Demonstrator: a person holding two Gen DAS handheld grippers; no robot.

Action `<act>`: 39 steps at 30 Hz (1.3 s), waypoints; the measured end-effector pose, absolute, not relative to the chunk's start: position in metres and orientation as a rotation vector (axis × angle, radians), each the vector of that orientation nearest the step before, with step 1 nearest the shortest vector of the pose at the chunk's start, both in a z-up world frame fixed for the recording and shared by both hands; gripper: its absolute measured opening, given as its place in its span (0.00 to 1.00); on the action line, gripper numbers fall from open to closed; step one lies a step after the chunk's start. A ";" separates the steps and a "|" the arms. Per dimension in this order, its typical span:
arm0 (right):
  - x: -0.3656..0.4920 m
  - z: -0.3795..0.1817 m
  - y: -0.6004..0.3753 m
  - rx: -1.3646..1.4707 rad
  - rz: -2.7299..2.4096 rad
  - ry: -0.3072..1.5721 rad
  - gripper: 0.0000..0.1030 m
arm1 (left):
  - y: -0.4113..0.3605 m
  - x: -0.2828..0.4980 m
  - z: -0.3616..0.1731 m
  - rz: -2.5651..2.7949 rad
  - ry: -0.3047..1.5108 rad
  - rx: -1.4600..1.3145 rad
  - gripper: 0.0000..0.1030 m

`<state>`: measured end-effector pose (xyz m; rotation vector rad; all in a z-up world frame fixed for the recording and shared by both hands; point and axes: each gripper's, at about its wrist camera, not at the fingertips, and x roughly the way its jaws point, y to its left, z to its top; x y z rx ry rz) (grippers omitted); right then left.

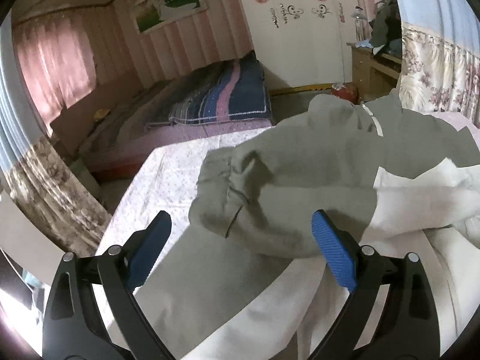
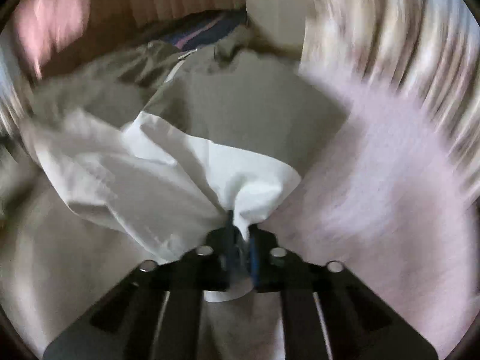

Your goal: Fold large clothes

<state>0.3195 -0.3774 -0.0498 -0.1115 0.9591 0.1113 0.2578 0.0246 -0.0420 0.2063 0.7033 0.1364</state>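
Left gripper [image 1: 241, 240] spread wide above the grey-and-white jacket [image 1: 300, 162]; right gripper [image 2: 240, 234] clamped on its white fabric.

A striped blue quilt [image 1: 222, 96] lies on a bed against the pink wall. Above it hangs a landscape picture [image 1: 171, 3]. Pink curtains [image 1: 54, 57] cover the window at left. A wooden desk [image 1: 375, 66] stands beside white cupboard doors [image 1: 300, 30]. Floral drapes [image 1: 438, 72] hang at right.

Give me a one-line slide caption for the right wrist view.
Right gripper shut on a white fold of the grey-and-white garment, over the pink bedsheet.
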 end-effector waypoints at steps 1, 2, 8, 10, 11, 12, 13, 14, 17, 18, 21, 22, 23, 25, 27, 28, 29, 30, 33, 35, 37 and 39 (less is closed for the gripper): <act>0.315 -0.045 -0.376 -0.185 0.075 0.917 0.04 | 0.025 0.256 -0.044 0.141 0.708 0.195 0.91; 0.312 -0.042 -0.380 -0.240 0.039 0.889 0.04 | 0.026 0.254 -0.045 0.140 0.711 0.180 0.91; 0.306 -0.023 -0.439 -0.374 -0.197 0.860 0.00 | 0.009 0.235 -0.061 0.039 0.750 0.141 0.95; 0.310 -0.010 -0.483 -0.299 -0.238 0.892 0.00 | -0.002 0.227 -0.067 0.046 0.752 0.181 0.94; 0.312 -0.004 -0.505 -0.152 -0.133 0.944 0.00 | -0.006 0.226 -0.069 0.055 0.746 0.209 0.94; 0.309 0.003 -0.513 -0.121 -0.124 0.924 0.00 | -0.007 0.227 -0.068 0.064 0.740 0.230 0.94; 0.301 0.014 -0.515 -0.152 -0.174 0.866 0.03 | -0.005 0.229 -0.066 0.059 0.740 0.222 0.94; 0.297 0.020 -0.512 -0.144 -0.152 0.850 0.03 | -0.001 0.232 -0.062 0.045 0.742 0.199 0.94; 0.290 0.024 -0.494 -0.026 -0.023 0.832 0.04 | 0.013 0.246 -0.049 0.019 0.738 0.144 0.96; 0.289 0.022 -0.484 0.011 0.025 0.832 0.06 | 0.012 0.255 -0.048 0.009 0.746 0.152 0.96; 0.299 0.001 -0.455 0.074 0.125 0.856 0.27 | 0.010 0.279 -0.054 0.008 0.807 0.178 0.92; 0.299 -0.003 -0.443 0.050 0.127 0.864 0.27 | 0.009 0.285 -0.059 0.016 0.830 0.196 0.82; 0.303 -0.011 -0.431 0.013 0.118 0.880 0.27 | 0.008 0.293 -0.068 0.022 0.865 0.221 0.78; 0.306 -0.026 -0.413 -0.057 0.093 0.907 0.27 | 0.013 0.301 -0.082 0.047 0.900 0.233 0.78; 0.305 -0.029 -0.404 -0.098 0.080 0.907 0.27 | 0.019 0.304 -0.088 0.054 0.910 0.227 0.79; 0.303 -0.024 -0.402 -0.108 0.072 0.894 0.27 | 0.020 0.304 -0.087 0.053 0.907 0.224 0.80; 0.300 -0.016 -0.403 -0.102 0.076 0.877 0.27 | 0.021 0.302 -0.084 0.052 0.900 0.220 0.80; 0.295 -0.008 -0.406 -0.090 0.087 0.862 0.30 | 0.023 0.296 -0.077 0.047 0.887 0.214 0.80; 0.272 0.028 -0.406 -0.058 0.117 0.779 0.57 | 0.031 0.270 -0.048 0.044 0.820 0.186 0.90; 0.251 0.055 -0.404 -0.032 0.157 0.712 0.60 | 0.040 0.246 -0.030 0.068 0.760 0.173 0.97; 0.234 0.072 -0.398 -0.001 0.201 0.672 0.76 | 0.054 0.218 -0.014 0.080 0.717 0.167 0.97; 0.219 0.085 -0.393 0.012 0.208 0.633 0.82 | 0.066 0.193 -0.005 0.088 0.711 0.158 0.97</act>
